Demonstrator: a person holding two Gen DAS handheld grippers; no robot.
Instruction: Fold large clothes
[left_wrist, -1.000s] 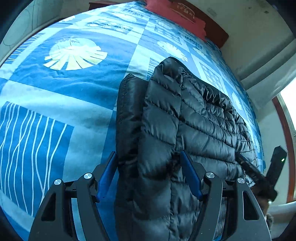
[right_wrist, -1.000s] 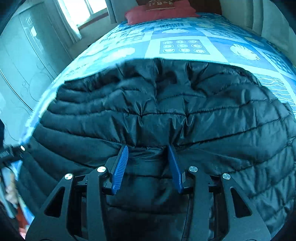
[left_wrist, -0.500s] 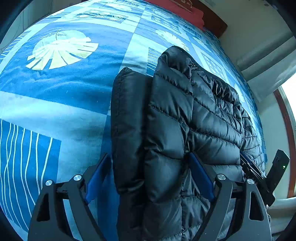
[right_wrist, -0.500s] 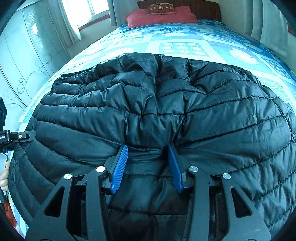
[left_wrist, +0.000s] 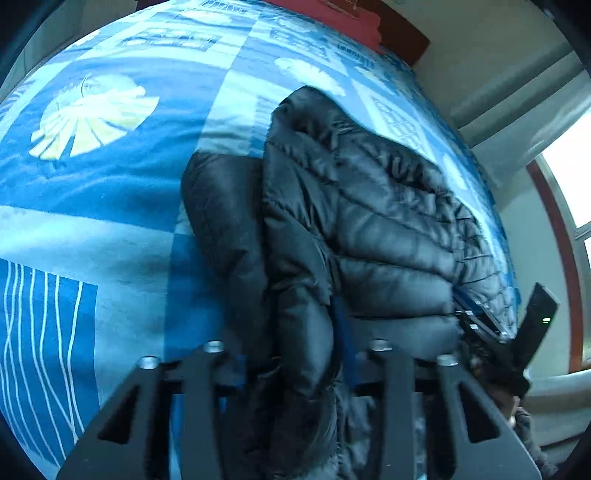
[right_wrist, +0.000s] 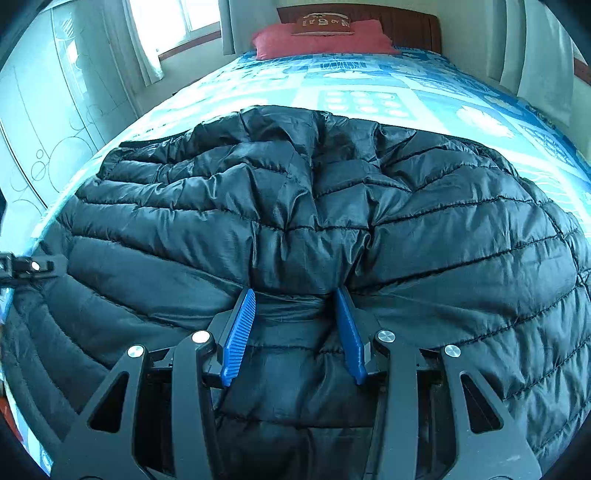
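Jacket (right_wrist: 369, 206): black quilted puffer, spread over blue patterned bedspread (left_wrist: 110, 184), bulk near foot of bed, red pillow (right_wrist: 317, 38) and dark headboard (right_wrist: 399, 22) well beyond.

Left gripper (left_wrist: 291, 354): jaws drawn in against thick bundled edge of jacket at its left side, fabric filling whole gap; fingertips largely buried and motion-blurred, blue pad (left_wrist: 341, 332) only partly visible.

Right gripper (right_wrist: 297, 314): blue ribbed fingers (right_wrist: 240, 332) standing partly apart with pinched ridge of hem bunched between them, puckers radiating from grip; read as clamped on fabric rather than merely resting against it.

Handling, as judgement: light for its size; soft, springy fill compressing readily under jaws and rebounding on release, so folds likely to puff open unless pressed flat. Glossy shell apparently slick; single thin layer liable to slide out, stitched seam or doubled hem offering firmer purchase. No fragility apart from possible snagging of thin shell on ribbed pads.

Preferred holds: hem or side edge, at quilting seams, both grips level and well apart so panel lifts as one sheet. Narrow strip (left_wrist: 221, 221) beside main body in left wrist view, possibly sleeve or folded flap; cannot tell which.
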